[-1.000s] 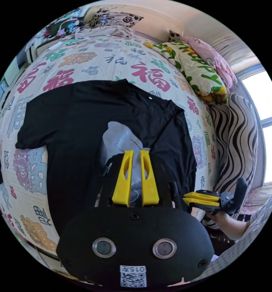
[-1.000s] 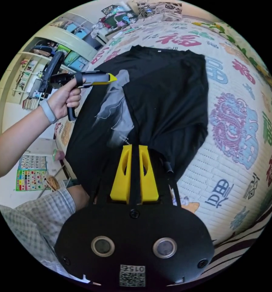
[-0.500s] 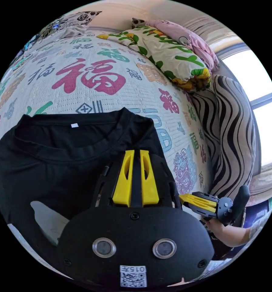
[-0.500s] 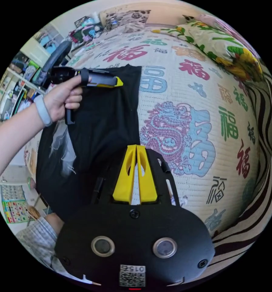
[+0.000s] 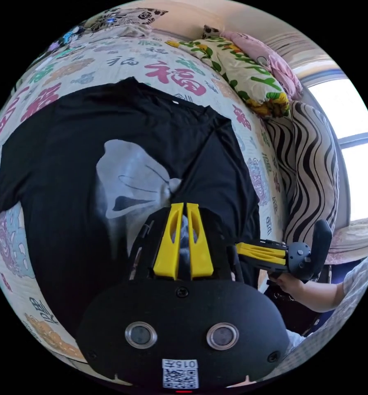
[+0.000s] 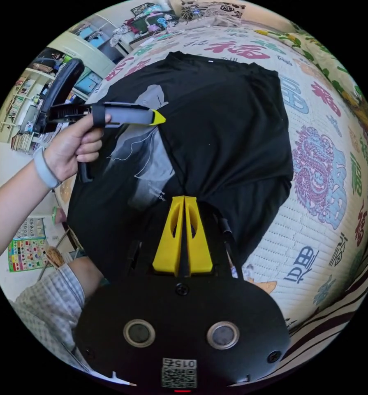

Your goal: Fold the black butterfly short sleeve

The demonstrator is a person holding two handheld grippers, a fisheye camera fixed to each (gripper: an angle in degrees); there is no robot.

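Black shirt (image 5: 68,164) with pale grey butterfly print (image 5: 130,181), cream bedspread (image 6: 323,230) with colourful characters, yellow-jawed claws.

Black short-sleeve shirt (image 5: 68,173): soft matt cloth, with a smooth pale grey print.
Cream bedspread with coloured characters (image 6: 315,230): ribbed, quilted cloth.
Left gripper (image 5: 183,205): smooth yellow plastic jaws, matt black body.
Zebra-striped cushion (image 5: 311,164): cloth, at the right.

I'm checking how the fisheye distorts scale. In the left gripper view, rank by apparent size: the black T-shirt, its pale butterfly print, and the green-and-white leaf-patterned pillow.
Largest to smallest, as they appear:
1. black T-shirt
2. pale butterfly print
3. green-and-white leaf-patterned pillow

The print and pillow look close in size, and the pillow lies farther away, so their order is unsure.
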